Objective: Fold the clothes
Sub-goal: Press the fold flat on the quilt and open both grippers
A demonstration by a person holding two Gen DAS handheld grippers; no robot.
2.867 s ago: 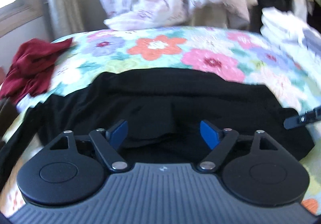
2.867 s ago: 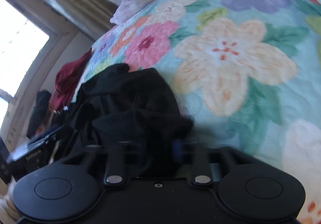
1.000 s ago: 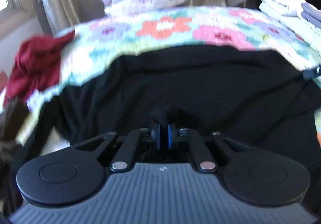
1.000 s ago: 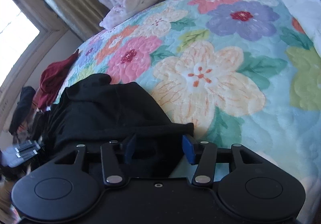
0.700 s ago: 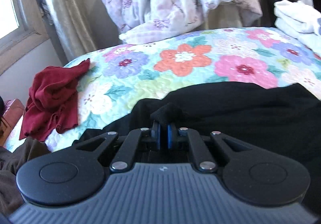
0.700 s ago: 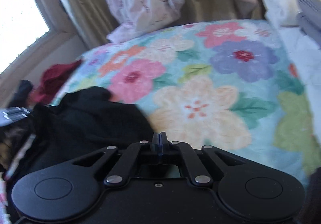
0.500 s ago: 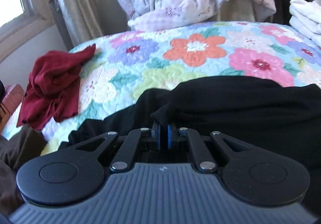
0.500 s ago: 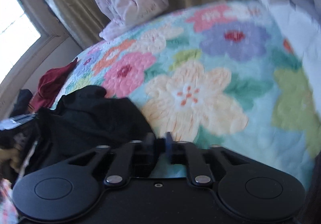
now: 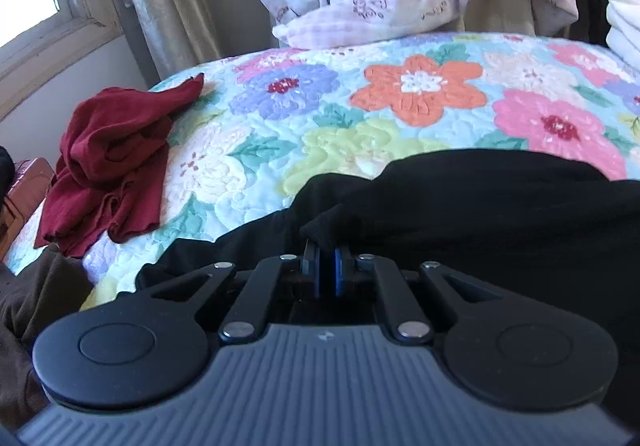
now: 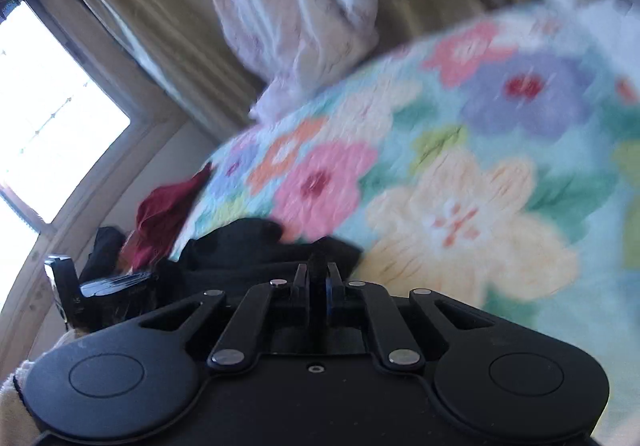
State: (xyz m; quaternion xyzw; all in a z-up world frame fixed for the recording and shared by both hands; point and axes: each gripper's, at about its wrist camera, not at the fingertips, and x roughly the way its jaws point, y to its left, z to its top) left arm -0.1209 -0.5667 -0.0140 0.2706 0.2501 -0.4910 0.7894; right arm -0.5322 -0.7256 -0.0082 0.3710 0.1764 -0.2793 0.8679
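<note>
Left wrist: both hand-held grippers (image 9: 327, 266) (image 10: 319, 278) pinch black garment (image 9: 500, 206) (right's jaws just closed) — bunched.

1. Black garment (image 9: 500, 214): plain dark cloth, rumpled, spread flat across the lower right and centre of the left wrist view, on the flowered quilt; a small fold at its near edge stands up at lower centre. In the right wrist view (image 10: 272, 250) it is bunched at lower centre-left, blurred.
2. Dark red garment (image 9: 108, 162): crumpled in a loose heap at the left of the left wrist view, on the quilt's edge, apart from the black one; small at centre-left in the right wrist view (image 10: 164, 214).
</note>
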